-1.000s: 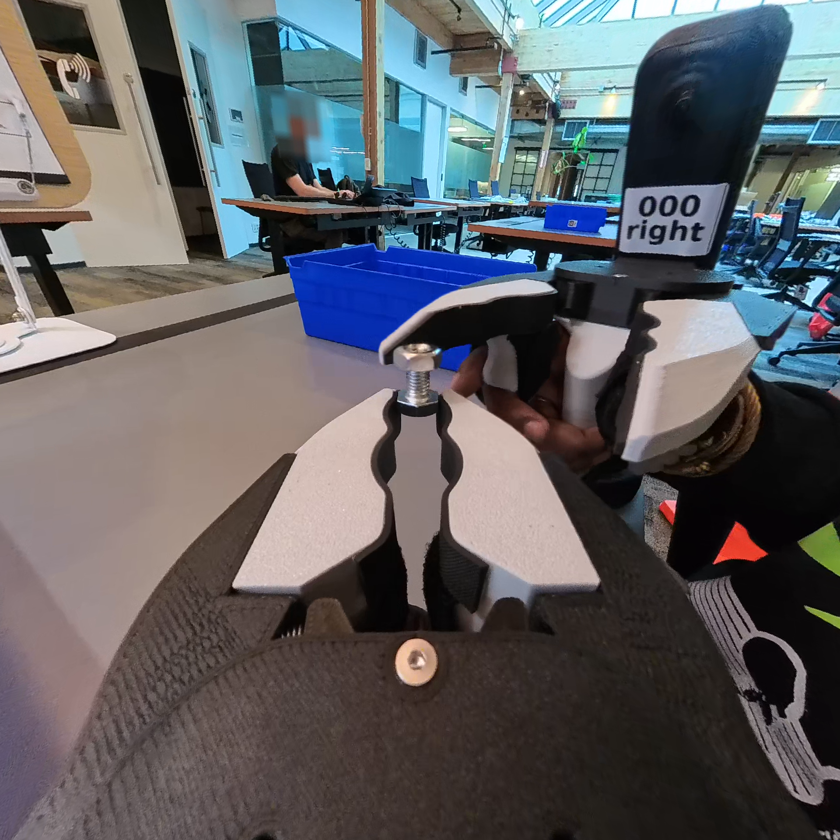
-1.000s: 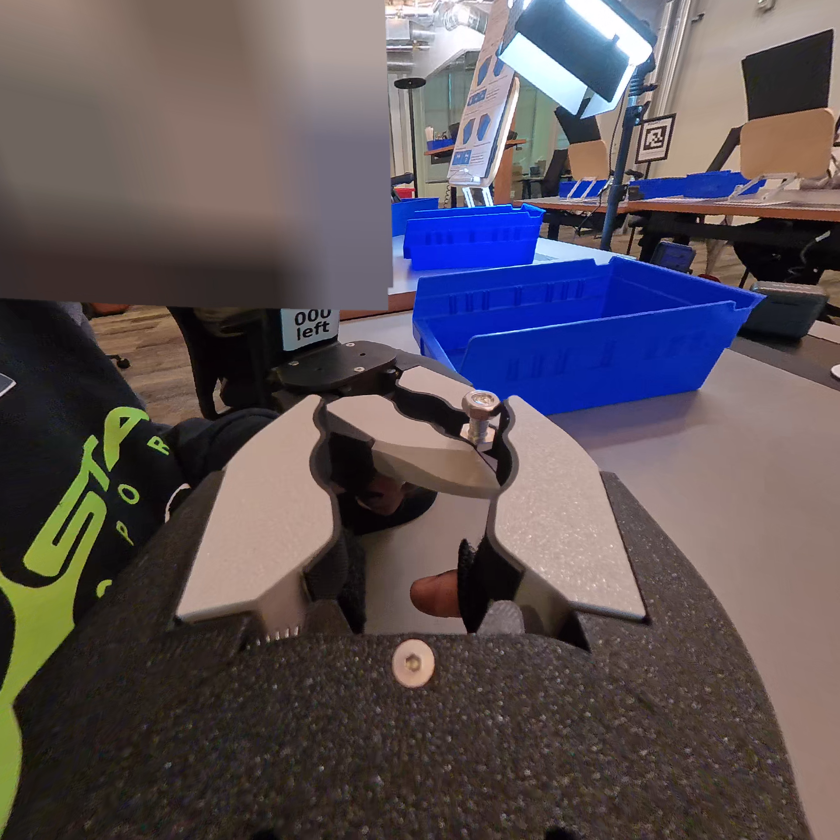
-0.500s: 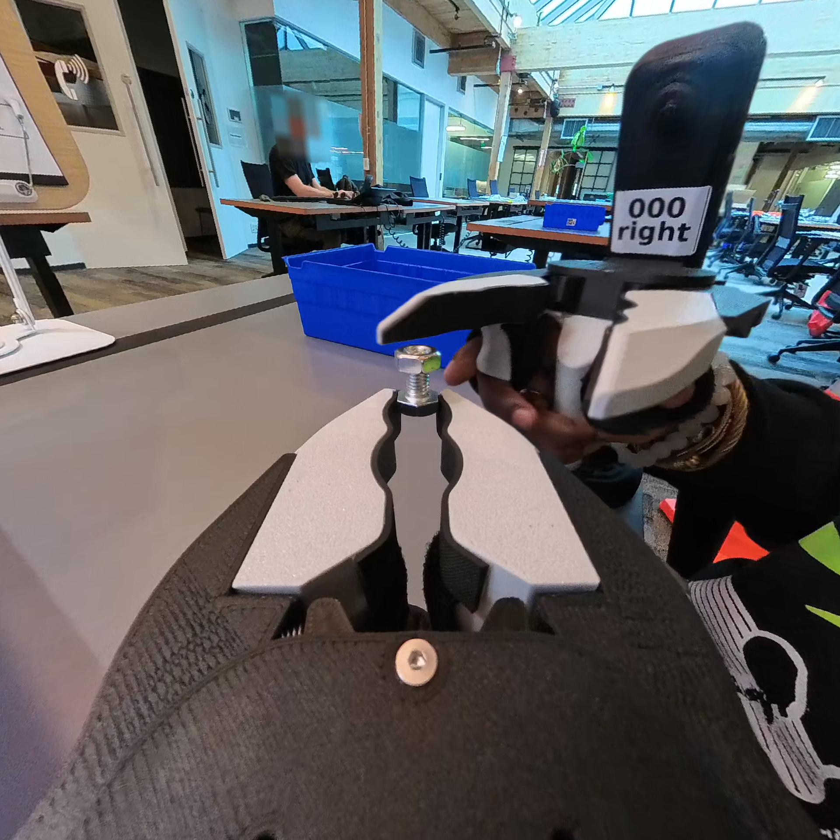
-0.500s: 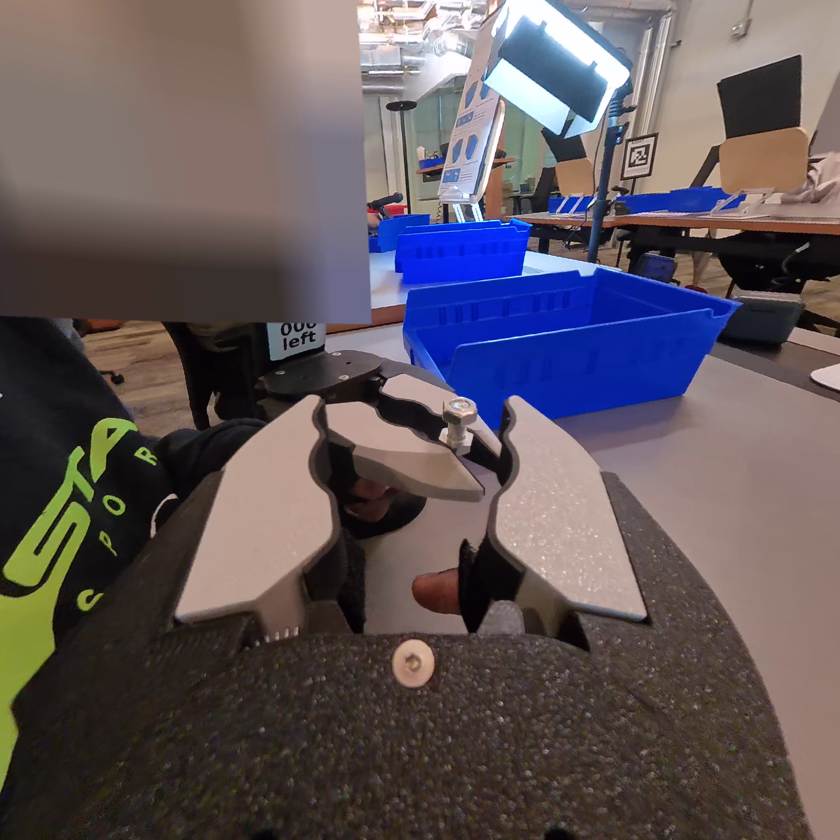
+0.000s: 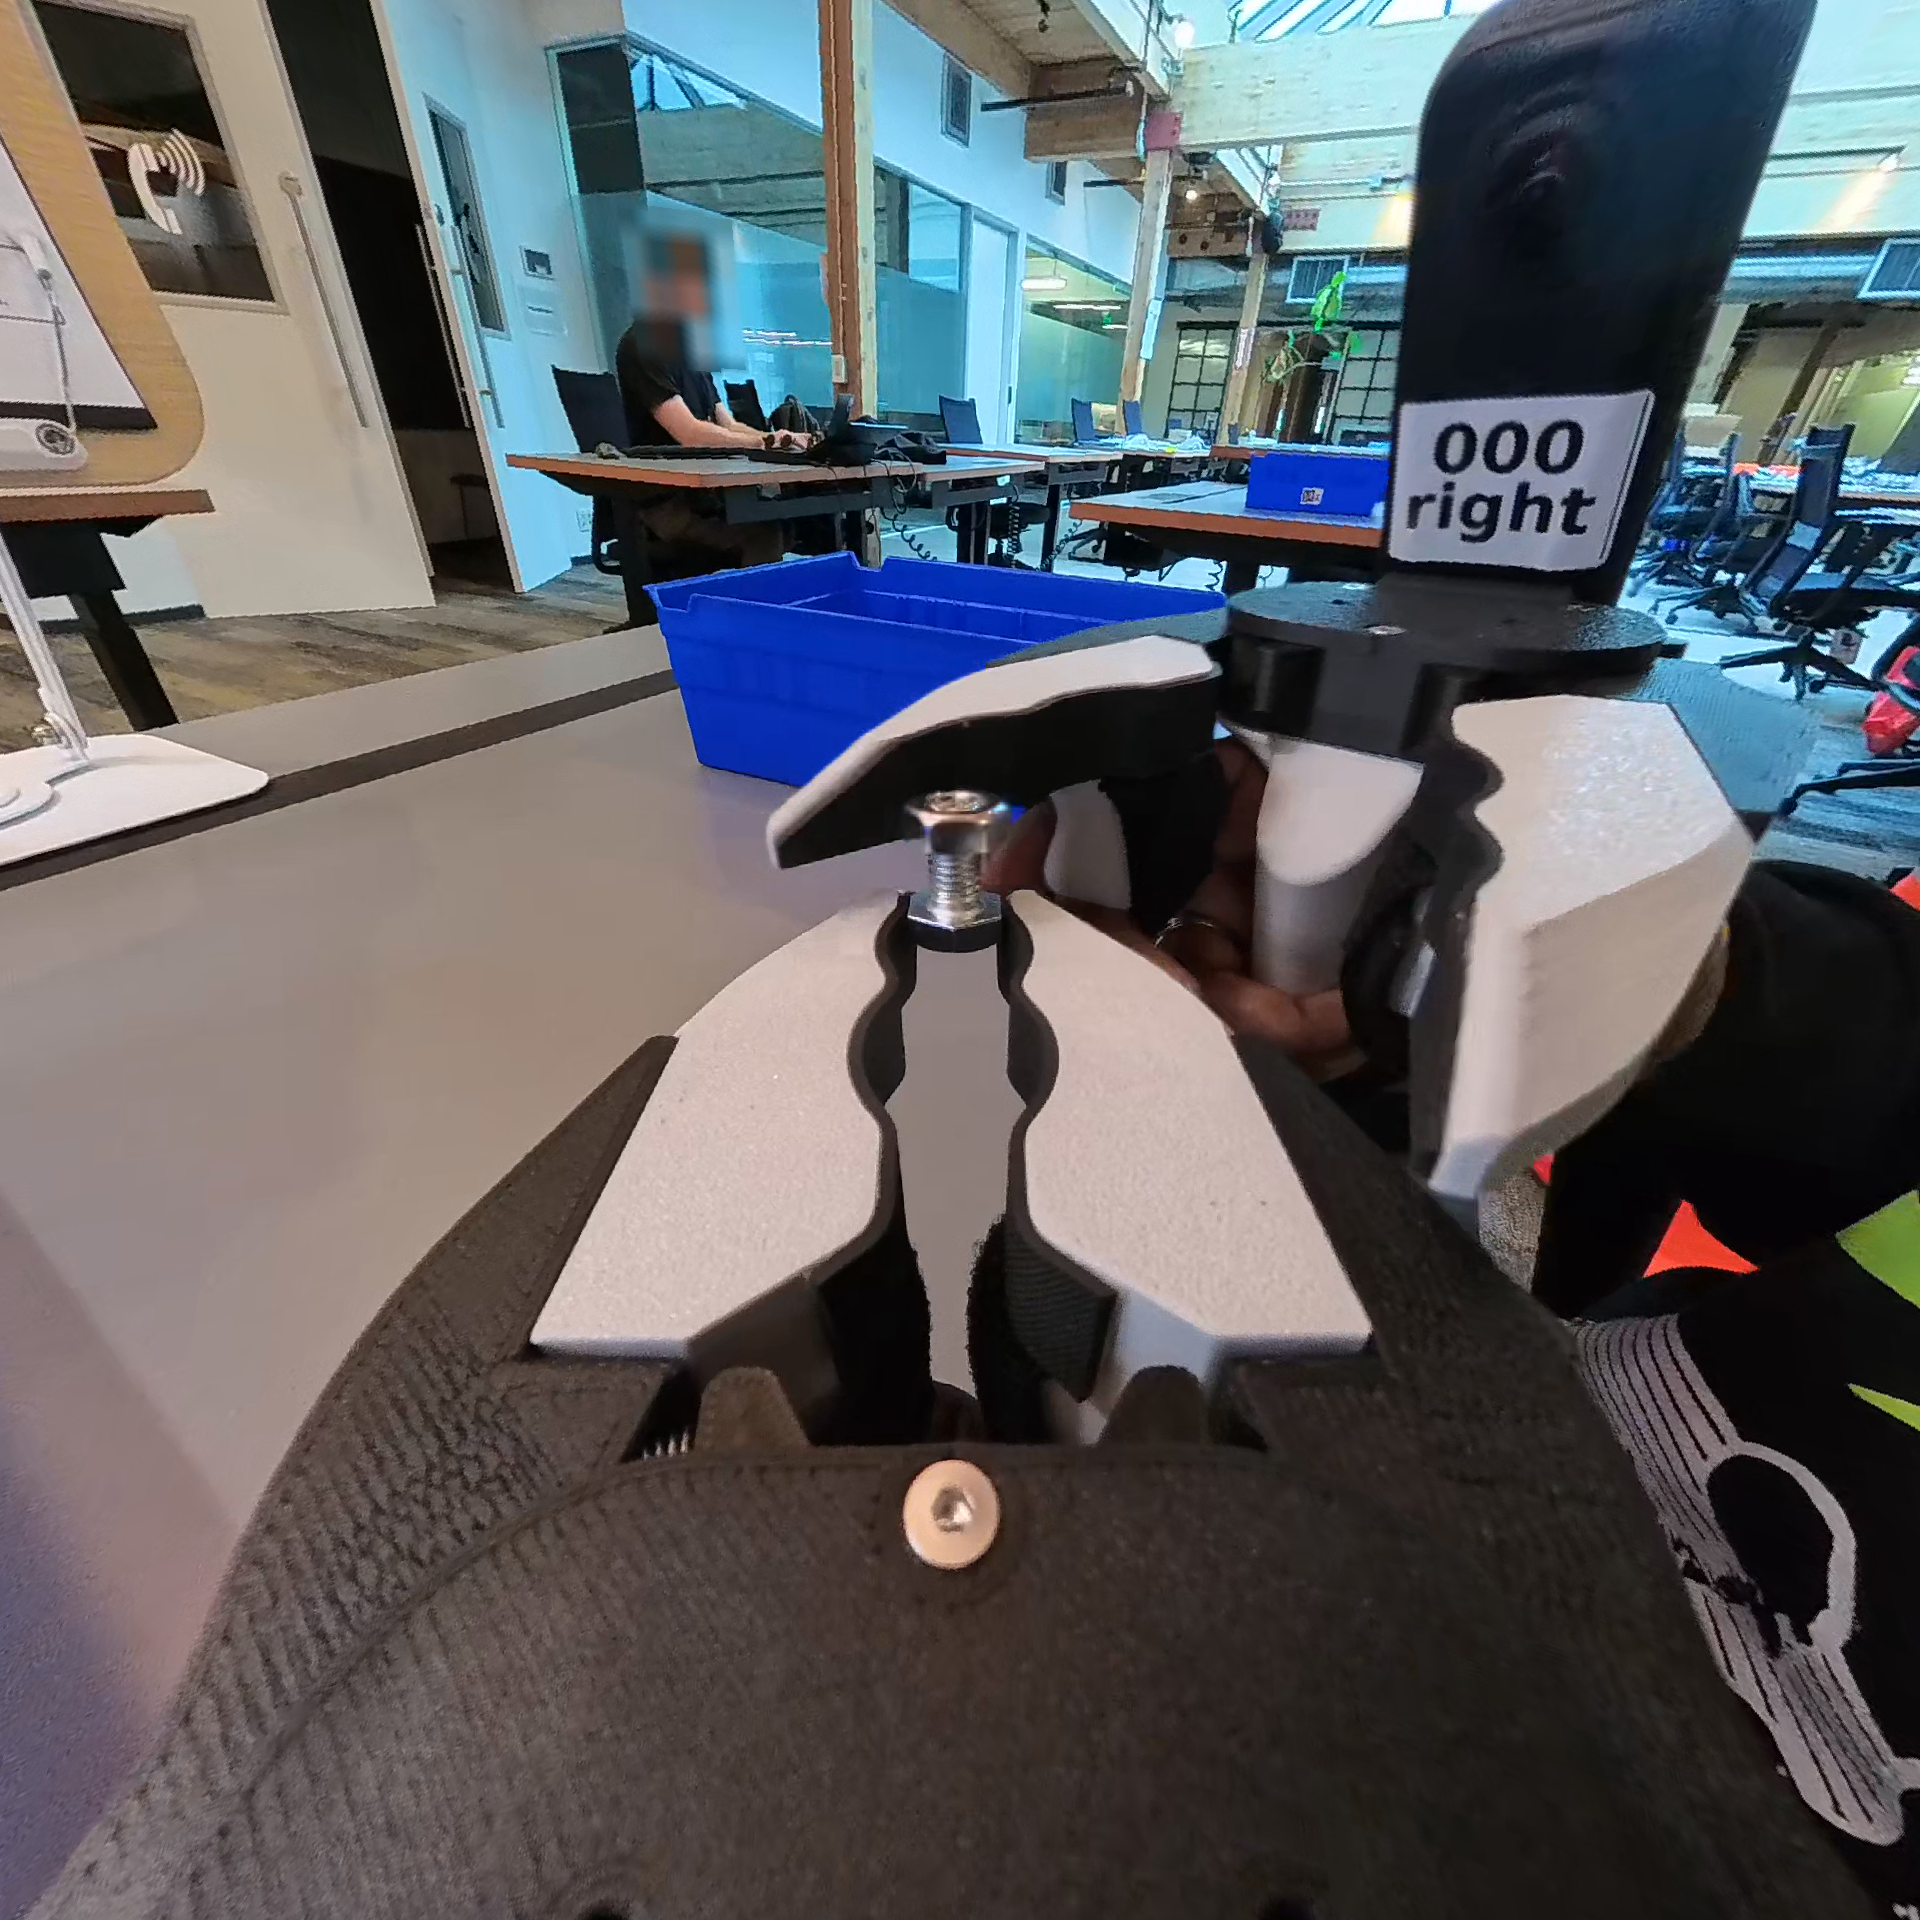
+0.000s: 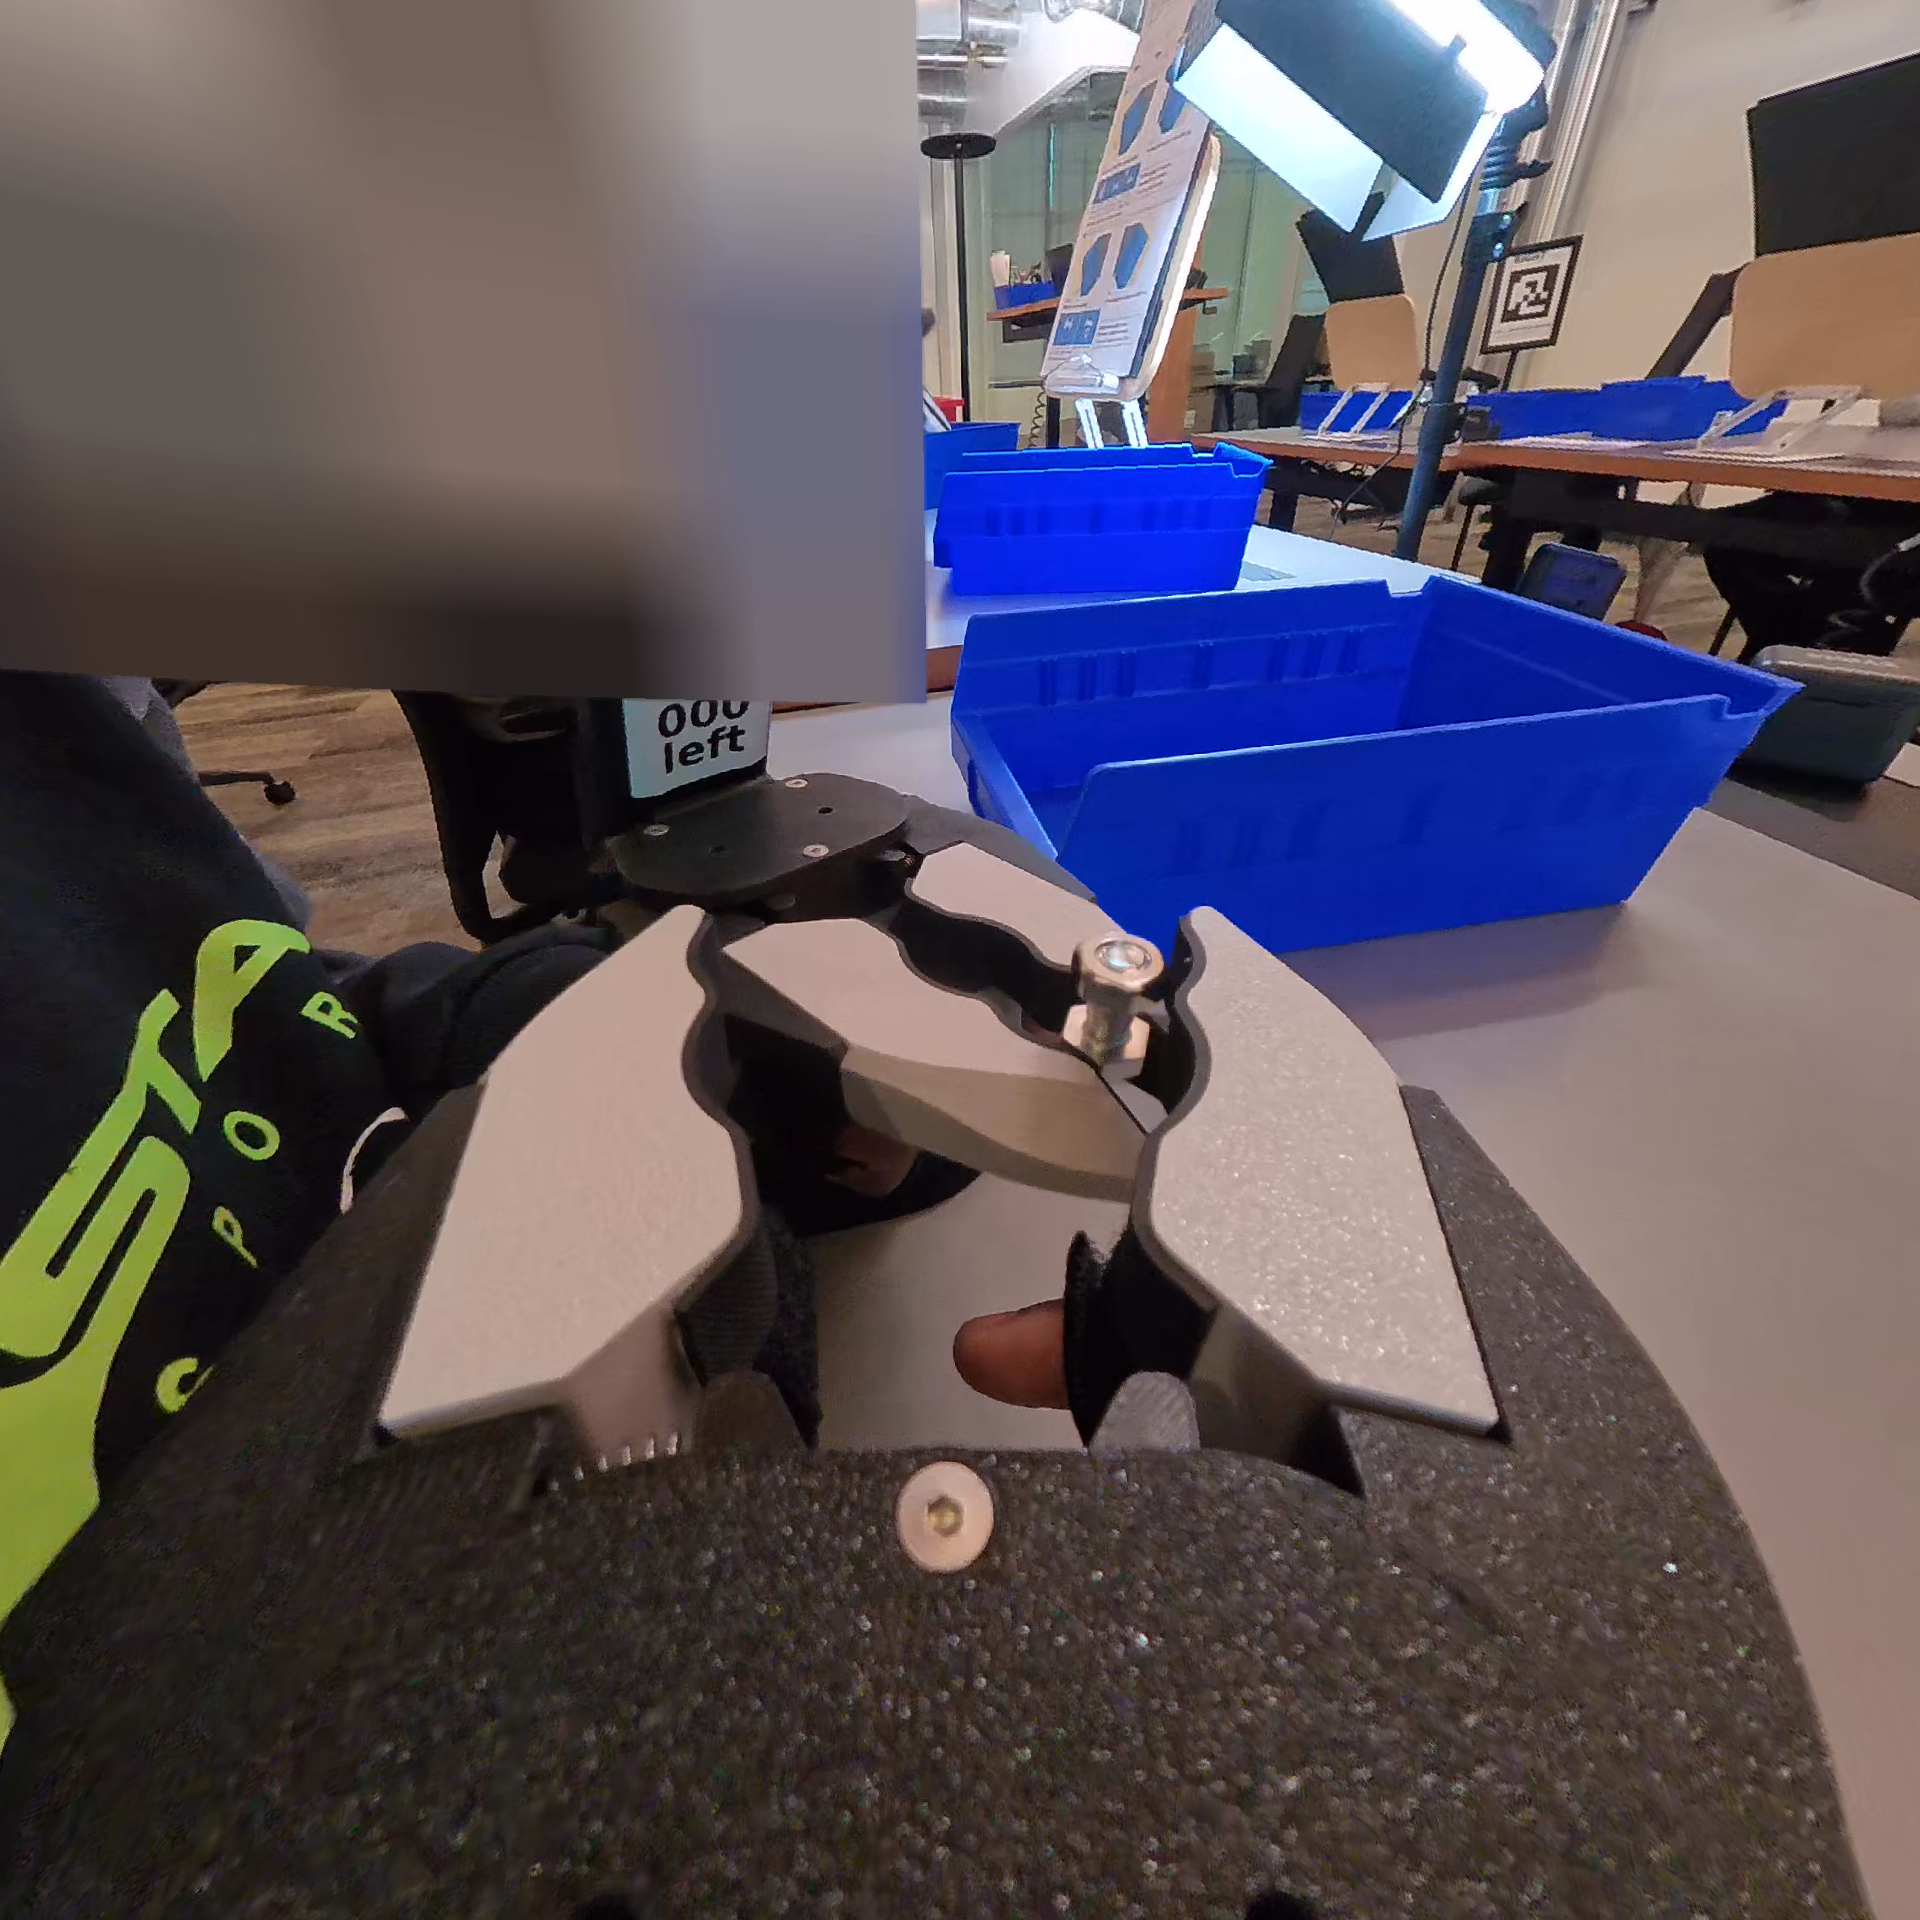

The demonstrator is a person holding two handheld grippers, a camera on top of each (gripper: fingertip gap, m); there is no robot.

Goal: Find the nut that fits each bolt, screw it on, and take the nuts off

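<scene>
bolt (image 5: 954, 854) is held upright above the grey table (image 5: 343, 997), its threaded shank rising from a nut (image 5: 951, 916) that is clamped between the tips of the left gripper (image 5: 951, 935). right gripper (image 6: 940, 966) is spread wide, one finger (image 6: 1288, 1122) set against the bolt head while the other stands well clear; whether that finger truly touches the head cannot be told for certain. blue bin (image 6: 1351, 769) is seen on the table just behind the grippers, and a second blue bin (image 6: 1091, 520) farther back.
</scene>
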